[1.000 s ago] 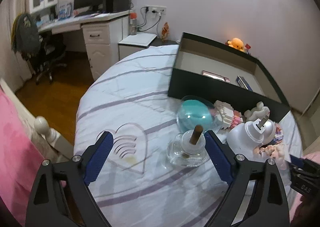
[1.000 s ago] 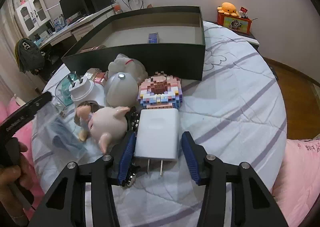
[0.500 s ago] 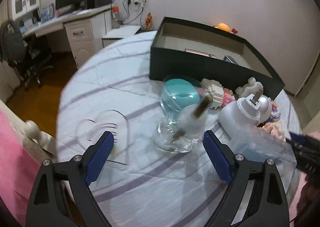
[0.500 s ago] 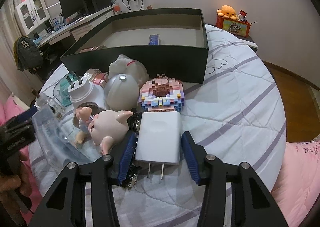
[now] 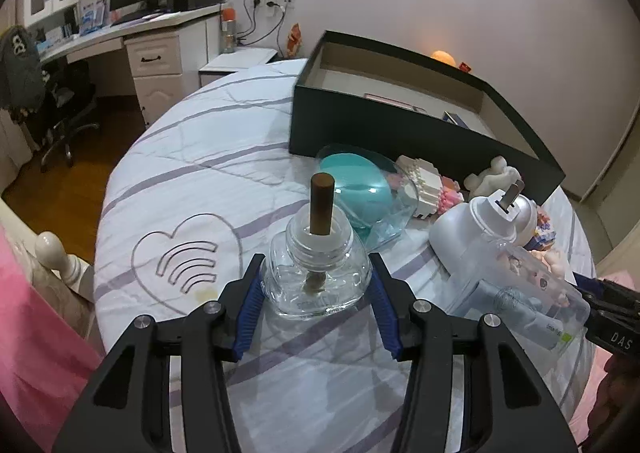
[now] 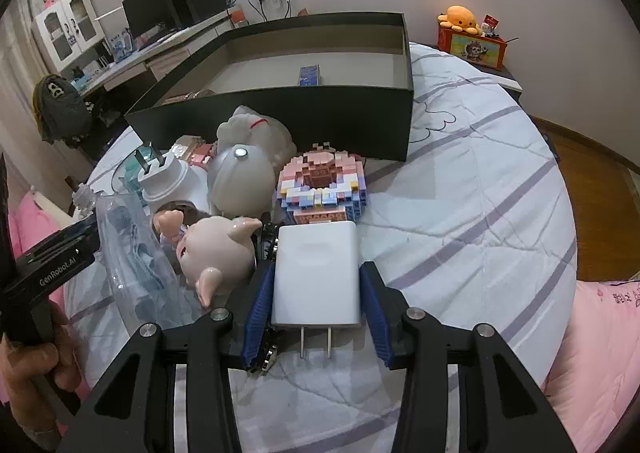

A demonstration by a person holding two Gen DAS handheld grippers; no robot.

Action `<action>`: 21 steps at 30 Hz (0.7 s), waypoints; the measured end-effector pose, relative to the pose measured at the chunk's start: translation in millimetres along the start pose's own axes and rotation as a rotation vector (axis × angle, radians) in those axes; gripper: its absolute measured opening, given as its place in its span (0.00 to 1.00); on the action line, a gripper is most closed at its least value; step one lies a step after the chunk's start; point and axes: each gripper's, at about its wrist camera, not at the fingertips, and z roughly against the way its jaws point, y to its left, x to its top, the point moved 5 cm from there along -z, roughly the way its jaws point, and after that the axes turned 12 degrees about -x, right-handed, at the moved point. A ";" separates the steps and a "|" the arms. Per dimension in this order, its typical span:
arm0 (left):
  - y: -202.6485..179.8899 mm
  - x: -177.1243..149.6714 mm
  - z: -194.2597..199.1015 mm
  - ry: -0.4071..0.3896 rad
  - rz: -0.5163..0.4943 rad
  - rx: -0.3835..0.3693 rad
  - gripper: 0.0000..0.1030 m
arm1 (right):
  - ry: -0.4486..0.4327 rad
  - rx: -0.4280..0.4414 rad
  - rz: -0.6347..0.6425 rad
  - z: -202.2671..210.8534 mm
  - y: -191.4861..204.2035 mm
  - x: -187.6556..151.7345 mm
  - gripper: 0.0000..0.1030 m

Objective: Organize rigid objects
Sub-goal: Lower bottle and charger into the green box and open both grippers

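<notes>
My left gripper [image 5: 315, 259] is shut on a clear glass bottle [image 5: 296, 289] with a brown wick [image 5: 321, 209]; both blue pads press its sides, and it stands upright on the bedspread. My right gripper [image 6: 317, 267] has a white charger [image 6: 316, 249] between its jaws, prongs toward the camera. These jaws are closing; the left pad meets the charger and a thin gap shows at the right pad. The open black box [image 6: 320, 109] lies behind the pile, with a small blue item [image 6: 309, 74] inside.
Between the grippers lie a pig figure [image 6: 216, 253], a pastel block model [image 6: 320, 185], a grey dome [image 6: 240, 181], a white plug-in device [image 5: 472, 229], a teal item in a clear case [image 5: 356, 185] and a clear bag [image 5: 520, 293]. A bedpost [image 5: 52, 249] stands at the left.
The left jaws have closed in on the glass bottle, which had tipped and now stands upright between them. The right jaws have narrowed slightly around the charger.
</notes>
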 end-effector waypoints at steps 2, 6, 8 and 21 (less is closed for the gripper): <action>2.9 -0.1 4.0 -0.005 0.013 -0.005 0.48 | -0.006 0.007 -0.011 2.3 -2.0 -0.4 0.42; 5.6 3.7 12.8 -0.018 0.018 0.001 0.48 | -0.025 0.018 -0.020 12.1 -5.1 1.3 0.42; 3.9 5.4 18.4 -0.025 0.015 0.000 0.48 | -0.030 0.025 -0.026 15.5 -6.1 2.4 0.42; -21.1 44.6 47.9 -0.088 -0.026 -0.034 0.48 | -0.131 0.072 -0.019 51.2 0.1 40.5 0.42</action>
